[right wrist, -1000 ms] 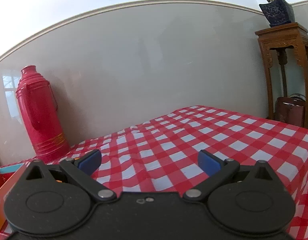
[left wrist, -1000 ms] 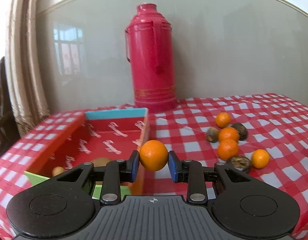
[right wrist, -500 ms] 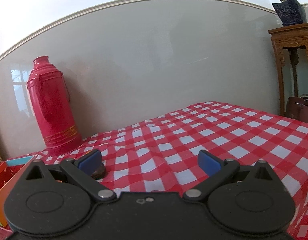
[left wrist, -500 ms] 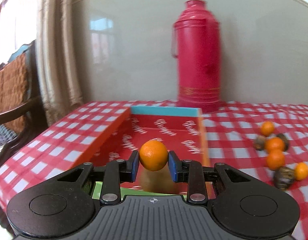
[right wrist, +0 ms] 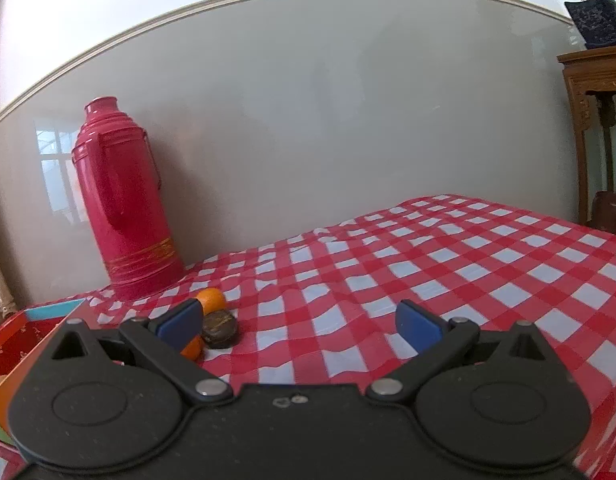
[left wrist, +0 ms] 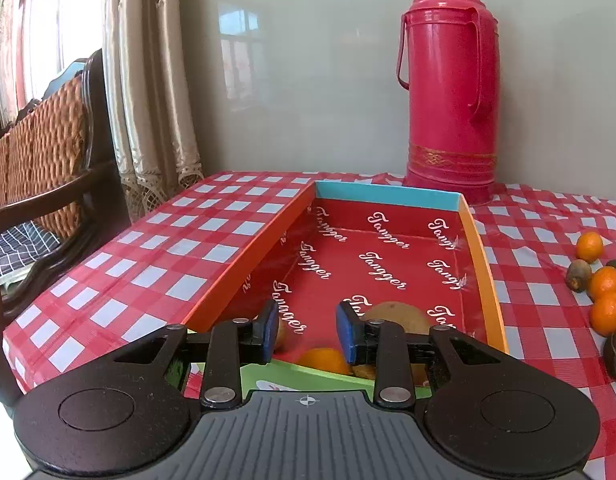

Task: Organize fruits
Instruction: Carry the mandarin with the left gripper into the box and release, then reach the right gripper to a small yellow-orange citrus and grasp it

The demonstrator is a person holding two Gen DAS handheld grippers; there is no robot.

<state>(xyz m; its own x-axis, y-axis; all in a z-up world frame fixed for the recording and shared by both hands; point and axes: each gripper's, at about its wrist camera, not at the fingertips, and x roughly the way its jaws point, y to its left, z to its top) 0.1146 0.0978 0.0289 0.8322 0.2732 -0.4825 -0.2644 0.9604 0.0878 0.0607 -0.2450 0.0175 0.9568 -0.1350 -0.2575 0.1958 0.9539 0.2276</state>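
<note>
My left gripper (left wrist: 306, 332) hovers over the near end of the red box (left wrist: 387, 195). Its jaws are opening and nothing is between the blue pads. Just below them an orange (left wrist: 323, 360) lies in the box, beside a brown fruit (left wrist: 395, 318). Another brown fruit (left wrist: 282, 334) peeks out behind the left pad. On the checked cloth to the right lie several loose oranges (left wrist: 605, 283) and dark fruits (left wrist: 579, 275). My right gripper (right wrist: 298, 320) stands wide open above the cloth, holding nothing. An orange (right wrist: 211, 300) and a dark fruit (right wrist: 220, 330) sit by its left pad.
A tall red thermos (left wrist: 447, 92) stands behind the box against the wall. A wicker chair (left wrist: 40, 140) and a curtain (left wrist: 148, 80) are past the table's left edge. At the far right a wooden stand (right wrist: 595, 80) carries a plant pot.
My left gripper swung left over the box, and the orange it held has left the pads and now lies in the box. The right view turned slightly left, bringing loose fruit into sight.
</note>
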